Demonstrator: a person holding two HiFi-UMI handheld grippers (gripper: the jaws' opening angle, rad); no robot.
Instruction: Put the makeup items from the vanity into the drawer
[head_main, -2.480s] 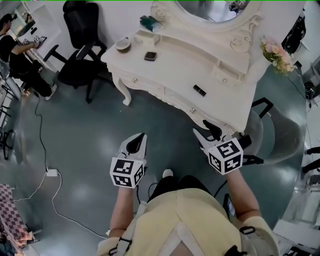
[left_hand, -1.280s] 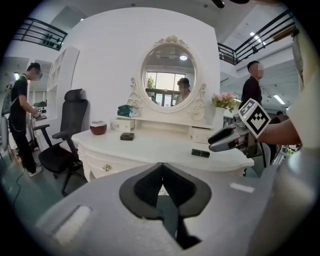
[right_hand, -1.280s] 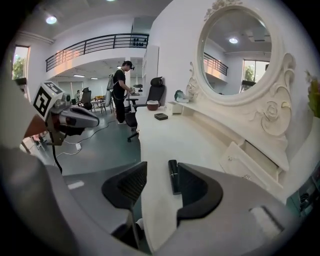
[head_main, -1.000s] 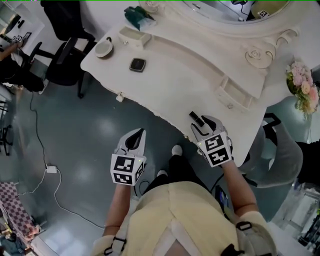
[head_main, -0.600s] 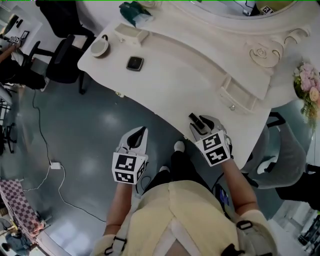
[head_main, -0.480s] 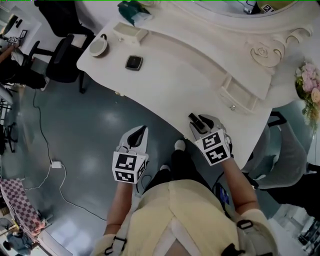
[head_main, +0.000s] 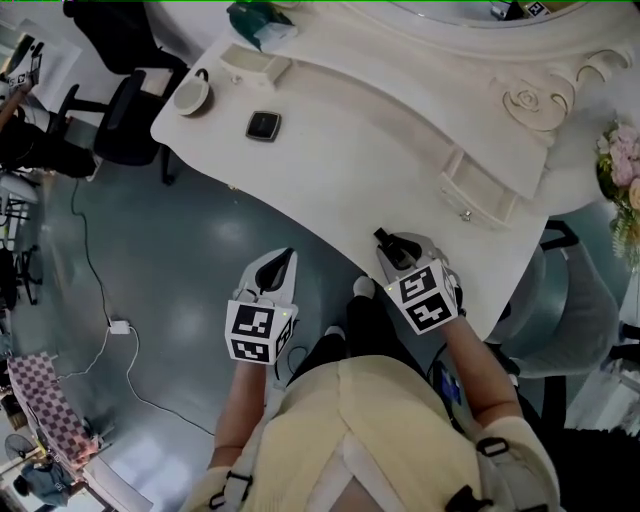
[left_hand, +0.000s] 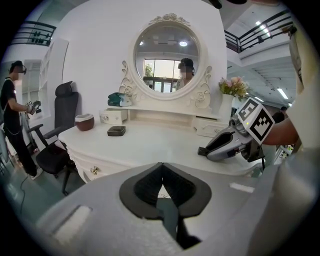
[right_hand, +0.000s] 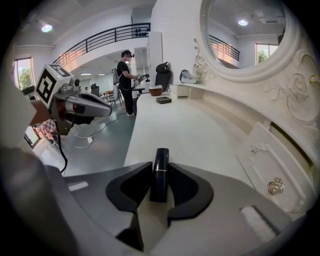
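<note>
A person stands at an ornate white wooden vanity (head_main: 380, 130) with a round mirror, a two-jaw gripper in each hand. The right gripper (head_main: 385, 242), at lower centre-right of the head view, has just been closing its jaws, and its dark pads now press both sides of a slim dark lipstick tube with a thin metal band (right_hand: 160, 175). The tube's long axis runs straight along the jaws, and its far end pokes out beyond the fingertips toward the tabletop. The small white drawer with a metal knob (right_hand: 272, 160), shut, sits at lower right of the right gripper view, so the loaded gripper is the nearer one to it by far. Which drawer is meant cannot be told. The left gripper (head_main: 283, 258) hangs over the grey floor at lower centre-left of the head view, jaws together on nothing. Only the right gripper view shows the clamp on the tube; the head view shows just its dark tip (head_main: 381, 237). The left gripper view alone shows a knob on the vanity's front. A flat dark square compact (head_main: 262, 125) lies at the upper left, well apart from both grippers.
</note>
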